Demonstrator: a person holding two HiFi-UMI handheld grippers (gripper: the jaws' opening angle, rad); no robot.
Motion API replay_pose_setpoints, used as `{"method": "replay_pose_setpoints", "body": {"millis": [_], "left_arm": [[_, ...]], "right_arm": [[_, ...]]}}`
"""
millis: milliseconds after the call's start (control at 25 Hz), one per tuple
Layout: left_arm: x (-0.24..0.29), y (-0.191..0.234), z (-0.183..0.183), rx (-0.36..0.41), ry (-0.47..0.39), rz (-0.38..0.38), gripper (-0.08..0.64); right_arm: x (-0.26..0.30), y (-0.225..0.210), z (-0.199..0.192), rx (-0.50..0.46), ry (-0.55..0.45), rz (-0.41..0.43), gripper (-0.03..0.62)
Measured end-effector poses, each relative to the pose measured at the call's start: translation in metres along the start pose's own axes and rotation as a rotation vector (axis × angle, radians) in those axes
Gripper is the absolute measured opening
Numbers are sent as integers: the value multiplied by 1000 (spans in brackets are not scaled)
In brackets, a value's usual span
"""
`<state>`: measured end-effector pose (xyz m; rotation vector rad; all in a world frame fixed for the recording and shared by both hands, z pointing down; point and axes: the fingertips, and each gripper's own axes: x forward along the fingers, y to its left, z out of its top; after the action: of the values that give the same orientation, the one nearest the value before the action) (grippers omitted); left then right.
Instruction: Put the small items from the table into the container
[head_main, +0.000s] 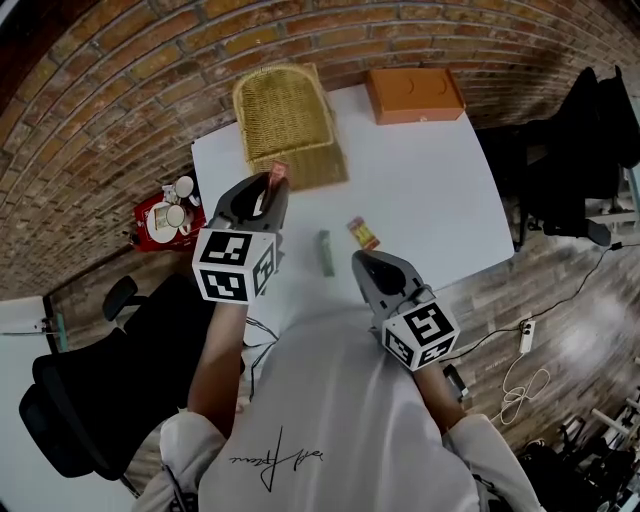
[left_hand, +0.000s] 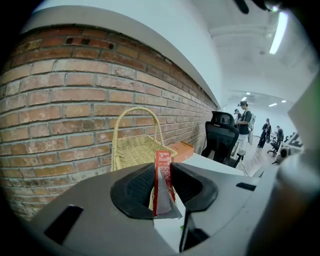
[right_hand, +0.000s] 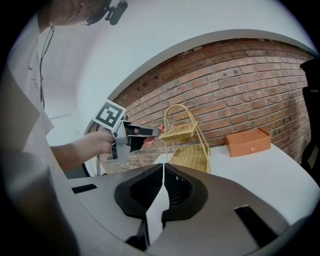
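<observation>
**One packet in the air by the basket, two items left on the surface**

The left gripper (head_main: 272, 182) has its fingers closed on a red packet (left_hand: 163, 175), held upright above the near edge of the wicker basket (head_main: 285, 115) at the far left of the white surface (head_main: 430, 180); it is not yet dropped in. A green stick-shaped item (head_main: 326, 252) and a small red-and-yellow packet (head_main: 363, 233) lie near the middle, waiting. The right gripper (head_main: 366, 262) hovers at the near right, fingers pressed together on nothing. Nothing can be made out inside the basket, so the job looks early.
</observation>
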<state>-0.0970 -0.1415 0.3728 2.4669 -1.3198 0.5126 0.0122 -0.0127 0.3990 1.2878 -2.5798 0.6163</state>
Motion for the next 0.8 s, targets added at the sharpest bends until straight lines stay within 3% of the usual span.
{"method": "replay_pose_setpoints", "body": {"millis": [800], "left_arm": [[28, 20, 43, 78, -31, 14, 108]], "right_arm": [[3, -15, -8, 53, 32, -25, 23]]}}
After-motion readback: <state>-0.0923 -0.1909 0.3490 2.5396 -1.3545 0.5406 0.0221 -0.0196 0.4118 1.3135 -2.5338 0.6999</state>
